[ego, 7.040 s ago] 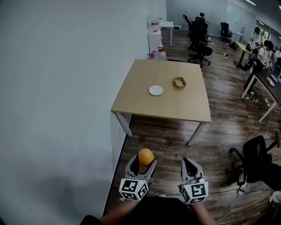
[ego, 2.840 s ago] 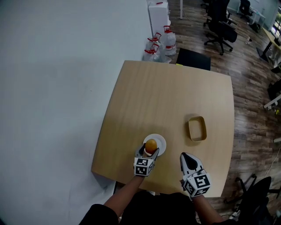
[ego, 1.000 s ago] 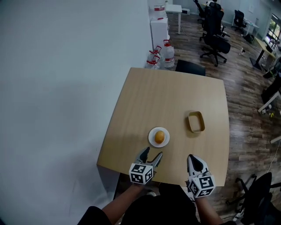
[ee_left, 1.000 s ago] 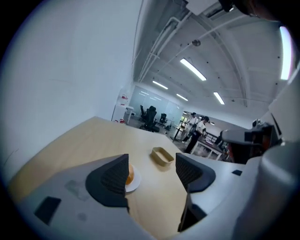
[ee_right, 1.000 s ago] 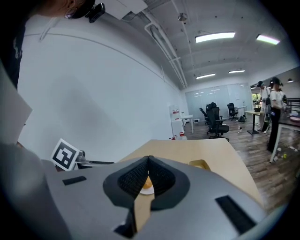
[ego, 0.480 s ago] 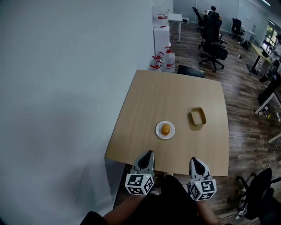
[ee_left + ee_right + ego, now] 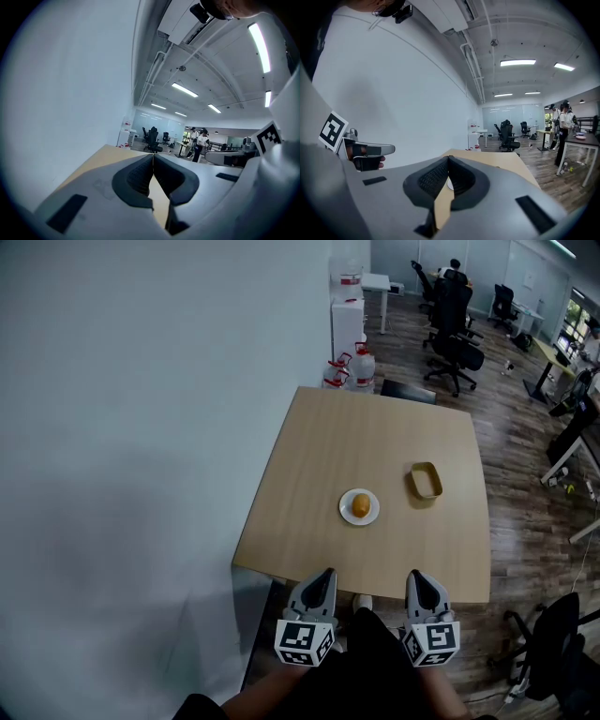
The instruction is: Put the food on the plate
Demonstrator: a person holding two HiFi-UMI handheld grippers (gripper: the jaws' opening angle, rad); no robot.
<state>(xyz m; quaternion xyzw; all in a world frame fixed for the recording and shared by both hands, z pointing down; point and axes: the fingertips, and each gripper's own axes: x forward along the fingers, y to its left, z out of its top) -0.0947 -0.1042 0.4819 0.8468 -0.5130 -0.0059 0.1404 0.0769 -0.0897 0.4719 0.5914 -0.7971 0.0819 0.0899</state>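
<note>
An orange round food item (image 7: 361, 505) lies on a small white plate (image 7: 349, 513) near the front middle of the wooden table (image 7: 309, 474). Both grippers are held off the table, below its near edge in the head view. My left gripper (image 7: 324, 573) is shut with nothing in it; in the left gripper view its pads (image 7: 140, 176) meet tip to tip. My right gripper (image 7: 416, 576) is shut and empty too, and in the right gripper view its pads (image 7: 459, 176) touch at the tip, with a sliver of the plate (image 7: 448, 184) showing between them.
A tan rectangular container (image 7: 426, 480) sits on the table right of the plate. A white wall (image 7: 141, 427) runs along the table's left side. Water jugs (image 7: 361, 367) and office chairs (image 7: 450, 310) stand beyond the far edge. A black chair (image 7: 562, 652) is at lower right.
My left gripper has shut from wide open. Both grippers have drawn back off the table's near edge, and the view has pulled away from the plate, where the food stays.
</note>
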